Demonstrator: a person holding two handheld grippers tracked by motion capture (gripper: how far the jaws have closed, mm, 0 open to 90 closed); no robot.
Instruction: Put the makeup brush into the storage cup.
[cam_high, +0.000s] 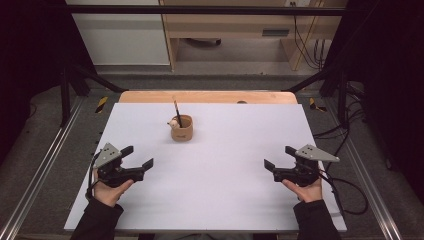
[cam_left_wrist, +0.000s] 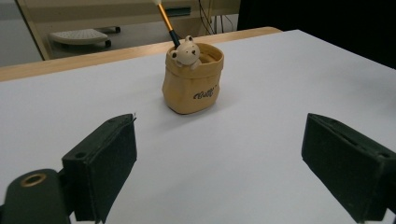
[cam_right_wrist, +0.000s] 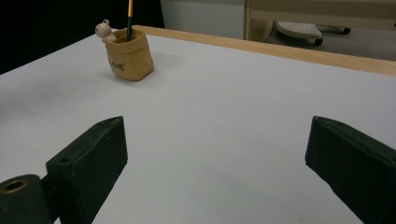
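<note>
A tan pot shaped like a small sack (cam_high: 182, 129) stands upright on the white worktop (cam_high: 225, 165), toward its far side and a little left of the middle. A small bear figure (cam_left_wrist: 186, 50) peers over its rim, and a pencil (cam_high: 177, 113) stands in it, leaning toward the far left. The left gripper (cam_high: 138, 156) is held above the near left part of the worktop, its fingers (cam_left_wrist: 106, 163) spread wide with nothing between them, aimed toward the middle of the worktop; in the left gripper view the pot sits ahead, between the two fingers and well apart from them. The right gripper (cam_high: 278, 157) is held at the near right, its fingers (cam_right_wrist: 95, 161) likewise spread and empty, pointing left across the worktop. Both grippers are well apart from the pot.
</note>
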